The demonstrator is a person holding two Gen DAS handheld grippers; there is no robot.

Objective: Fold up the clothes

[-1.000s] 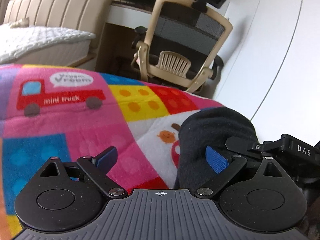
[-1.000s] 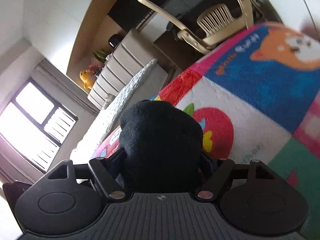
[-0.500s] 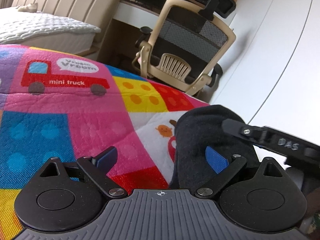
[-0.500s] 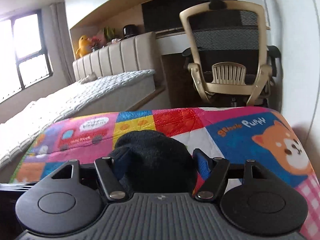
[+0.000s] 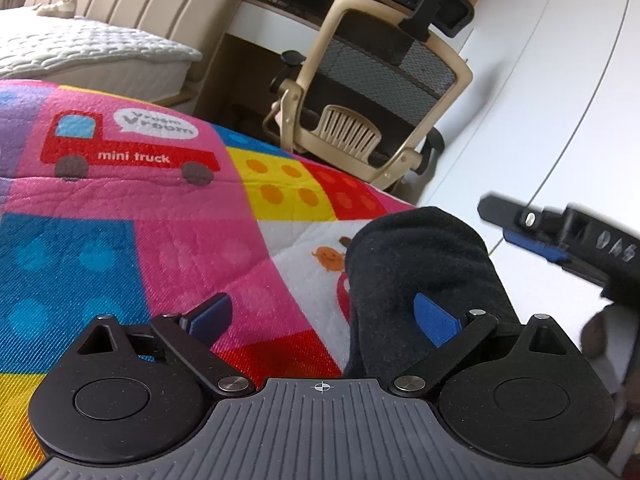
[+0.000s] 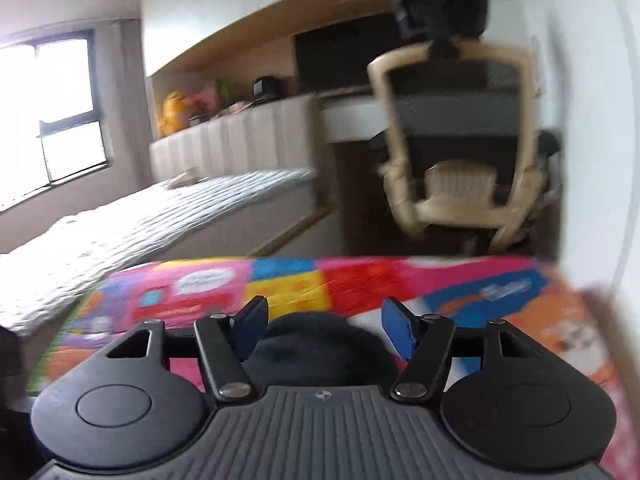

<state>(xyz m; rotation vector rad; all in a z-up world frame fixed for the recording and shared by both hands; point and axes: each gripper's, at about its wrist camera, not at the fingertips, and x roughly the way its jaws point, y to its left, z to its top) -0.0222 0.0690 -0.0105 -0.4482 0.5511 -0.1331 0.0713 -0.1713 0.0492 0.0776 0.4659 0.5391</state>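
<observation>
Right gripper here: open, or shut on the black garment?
Open: right gripper has its blue pads spread, clear of the black garment on both sides.

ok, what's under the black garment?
The black garment lies on the colourful play mat; a white panel with an orange cartoon figure shows beside it. What it covers is hidden.

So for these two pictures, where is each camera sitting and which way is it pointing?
Left wrist: on the left gripper, low over the colourful blanket, facing the office chair; its open blue fingers show, the black garment by the right one, and the right gripper enters at the right.
Right wrist: on the right gripper, higher, blurred, facing the same chair and the bed; its open fingers sit either side of the garment.
Shared: blanket, garment, chair, bed.
</observation>
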